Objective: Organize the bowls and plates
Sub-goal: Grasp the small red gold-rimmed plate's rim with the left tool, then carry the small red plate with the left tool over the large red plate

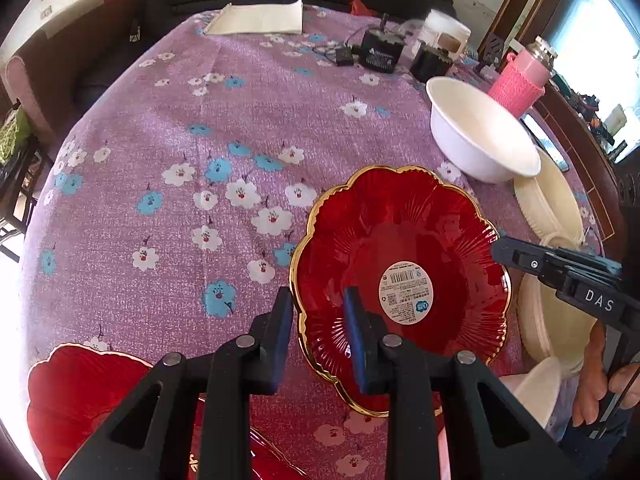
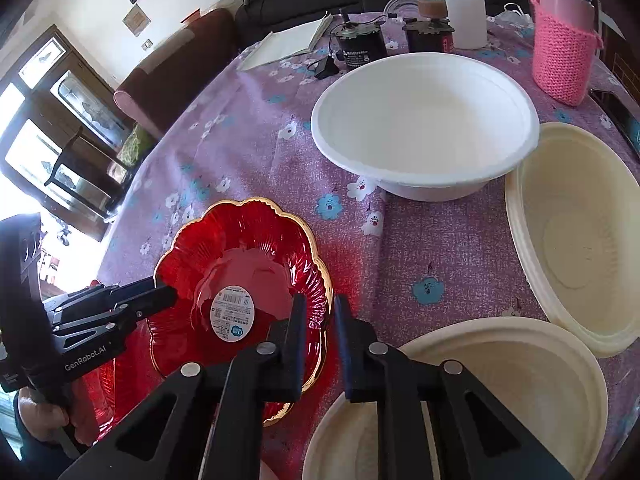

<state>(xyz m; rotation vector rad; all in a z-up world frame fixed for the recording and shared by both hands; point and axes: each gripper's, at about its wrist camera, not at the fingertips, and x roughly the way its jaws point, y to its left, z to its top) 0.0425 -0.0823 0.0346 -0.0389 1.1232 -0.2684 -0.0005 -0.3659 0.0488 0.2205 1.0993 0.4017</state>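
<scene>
A red flower-shaped plate [image 1: 400, 232] [image 2: 240, 260] with a gold rim and a white sticker [image 1: 406, 292] lies on the purple flowered tablecloth [image 1: 168, 120]. My left gripper [image 1: 320, 324] [image 2: 164, 288] is shut on its left rim, one finger outside the rim and one inside. My right gripper [image 2: 320, 320] [image 1: 496, 246] is shut on the opposite rim. A second red plate [image 1: 80, 392] [image 2: 100, 380] lies at the near left, partly under the first. A white bowl [image 1: 480, 140] [image 2: 424, 120] stands beyond, with cream bowls [image 2: 576, 236] [image 2: 500, 380] to the right.
At the table's far side are a pink knit-covered bottle [image 2: 560, 48], two black motors [image 2: 356, 48], a white jar [image 2: 456, 12] and a white notebook [image 1: 256, 20]. A sofa and a chair stand behind the table. A person's hand [image 1: 600, 380] holds the right gripper's handle.
</scene>
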